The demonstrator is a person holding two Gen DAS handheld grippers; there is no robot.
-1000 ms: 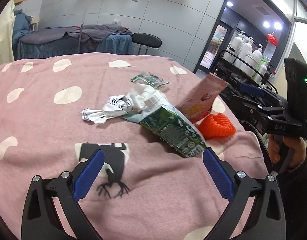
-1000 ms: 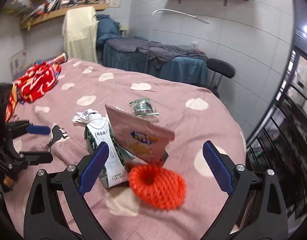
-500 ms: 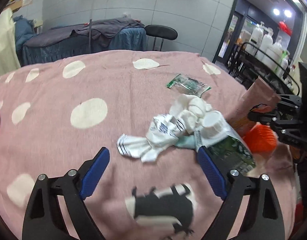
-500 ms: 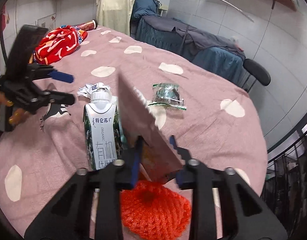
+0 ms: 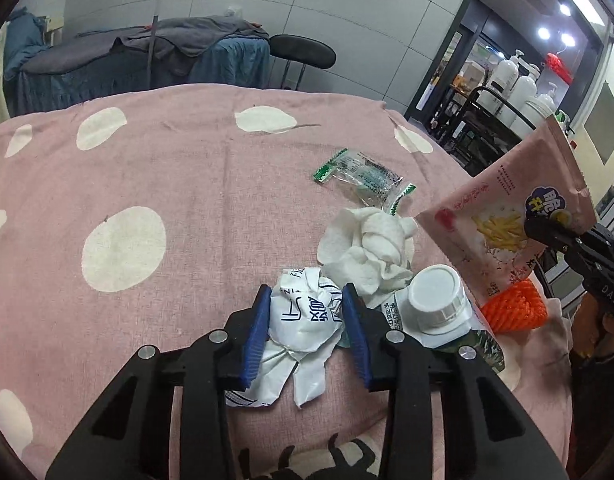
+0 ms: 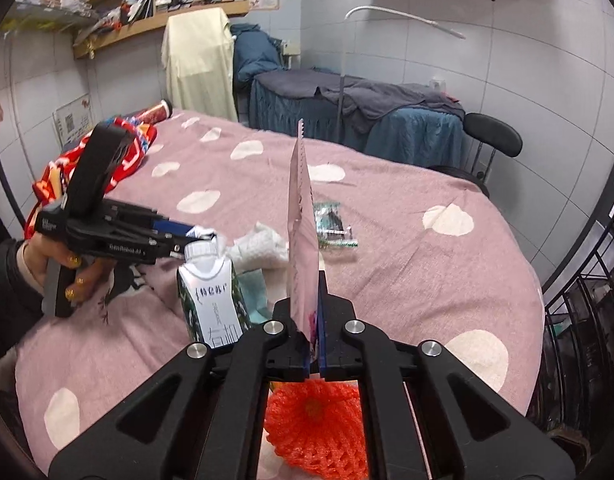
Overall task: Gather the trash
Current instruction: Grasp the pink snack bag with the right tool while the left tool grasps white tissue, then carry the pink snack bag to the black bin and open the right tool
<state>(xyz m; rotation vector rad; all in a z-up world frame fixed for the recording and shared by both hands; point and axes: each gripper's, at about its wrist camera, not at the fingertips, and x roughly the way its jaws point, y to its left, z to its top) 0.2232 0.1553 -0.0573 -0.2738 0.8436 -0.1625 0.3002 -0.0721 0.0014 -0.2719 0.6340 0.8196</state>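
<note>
Pink bedspread (image 5: 187, 184), one carton (image 6: 211, 300), two wrappers, perhaps

left gripper (image 5: 307, 312): jaws just closing, pads against crumpled white wrapper (image 5: 303, 320)
tissue wad (image 5: 371, 244): one o'clock of wrapper
carton cap (image 5: 437, 296): three o'clock

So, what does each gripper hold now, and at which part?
Right gripper: pink snack bag, by its lower edge. Left gripper, jaws just closing: crumpled white wrapper, around its middle.

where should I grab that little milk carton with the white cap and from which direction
Take the milk carton across its flat side panels below the white cap, coming from above. It stands upright, the tissue crowds its far side, and the tapered shoulder would likely slip.
</note>
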